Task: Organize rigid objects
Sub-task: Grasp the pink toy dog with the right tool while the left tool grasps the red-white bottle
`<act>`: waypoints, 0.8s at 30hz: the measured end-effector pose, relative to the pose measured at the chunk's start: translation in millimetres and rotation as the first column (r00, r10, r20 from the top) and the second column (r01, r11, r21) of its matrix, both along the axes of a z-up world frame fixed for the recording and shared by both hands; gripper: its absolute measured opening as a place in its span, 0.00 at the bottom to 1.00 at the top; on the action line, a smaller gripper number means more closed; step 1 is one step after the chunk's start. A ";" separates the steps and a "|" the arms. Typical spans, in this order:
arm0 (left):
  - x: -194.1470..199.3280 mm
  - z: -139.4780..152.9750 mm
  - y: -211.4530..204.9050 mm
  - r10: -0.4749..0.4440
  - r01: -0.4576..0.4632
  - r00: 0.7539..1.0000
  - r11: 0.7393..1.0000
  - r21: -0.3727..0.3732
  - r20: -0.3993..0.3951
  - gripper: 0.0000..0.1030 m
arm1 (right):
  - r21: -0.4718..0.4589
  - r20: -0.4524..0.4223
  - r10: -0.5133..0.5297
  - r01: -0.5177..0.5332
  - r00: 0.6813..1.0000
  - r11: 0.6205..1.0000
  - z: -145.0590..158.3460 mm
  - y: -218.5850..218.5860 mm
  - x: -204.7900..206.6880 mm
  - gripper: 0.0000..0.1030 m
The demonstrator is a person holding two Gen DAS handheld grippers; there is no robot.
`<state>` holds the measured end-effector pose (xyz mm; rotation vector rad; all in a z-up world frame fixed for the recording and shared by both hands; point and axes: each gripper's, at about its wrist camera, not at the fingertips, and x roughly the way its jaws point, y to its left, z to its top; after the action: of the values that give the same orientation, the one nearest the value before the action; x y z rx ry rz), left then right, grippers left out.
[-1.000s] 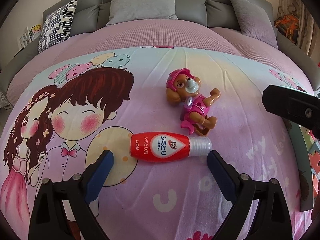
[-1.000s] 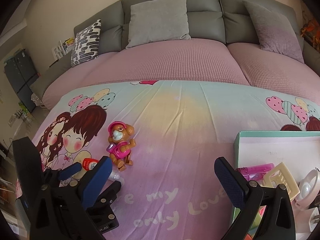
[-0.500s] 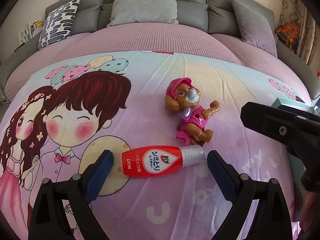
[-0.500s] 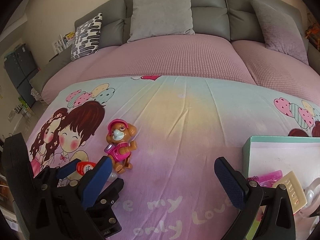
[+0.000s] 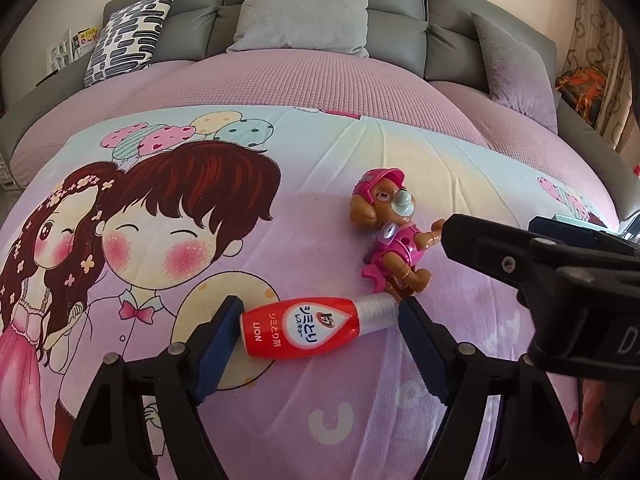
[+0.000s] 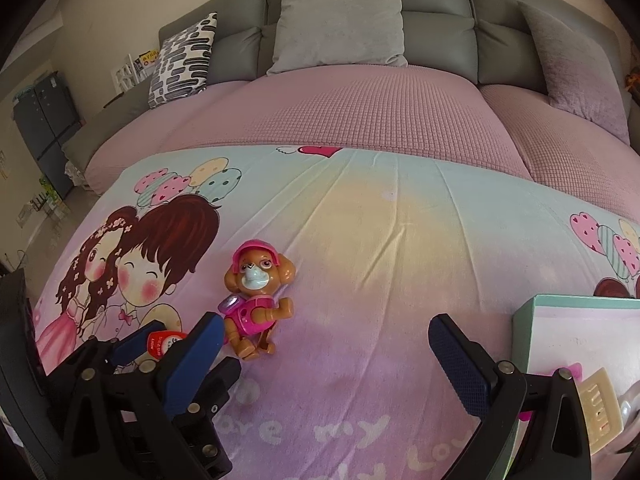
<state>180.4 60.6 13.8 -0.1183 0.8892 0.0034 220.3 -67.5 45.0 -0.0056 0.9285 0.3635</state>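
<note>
- Since the earlier frame, left claw (image 5: 320, 322) jaws are closing end-to-end around the red bottle (image 5: 310, 327) on the bed (image 5: 360, 152).
- Keep the bottle centred; the cap end may slip.
- Right claw (image 6: 324, 354) stands wide open, empty.

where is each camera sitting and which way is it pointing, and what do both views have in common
Left wrist: on the left gripper, angled down at the bed; its closing jaws bracket a red bottle lying flat, ends at the pads. The right gripper's black body crosses at right.
Right wrist: on the right gripper, angled down at the blanket; jaws wide with nothing between them, a box at right, the left gripper low left.
Shared: the toy dog, bottle, cartoon blanket, grey pillow and headboard.
</note>
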 end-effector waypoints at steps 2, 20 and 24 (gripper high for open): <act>0.1 -0.3 2.1 0.004 -0.004 1.000 1.000 -0.008 0.003 0.77 | -0.004 -0.008 0.008 -0.008 1.000 1.000 -3.0 3.0 1.3 1.00; -22.6 -0.5 62.0 0.259 -0.256 0.963 0.965 0.056 -0.073 0.77 | -0.011 -0.055 0.058 -0.059 0.997 0.998 -19.8 35.0 11.7 0.99; -26.1 -2.1 69.2 0.293 -0.290 0.953 0.956 0.050 -0.079 0.77 | -0.021 -0.055 0.059 -0.061 0.997 0.998 -21.5 43.4 11.9 0.91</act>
<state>154.3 129.9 11.6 -0.2150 0.9502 0.3035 232.2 -24.1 23.5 -0.0444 0.9874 0.4105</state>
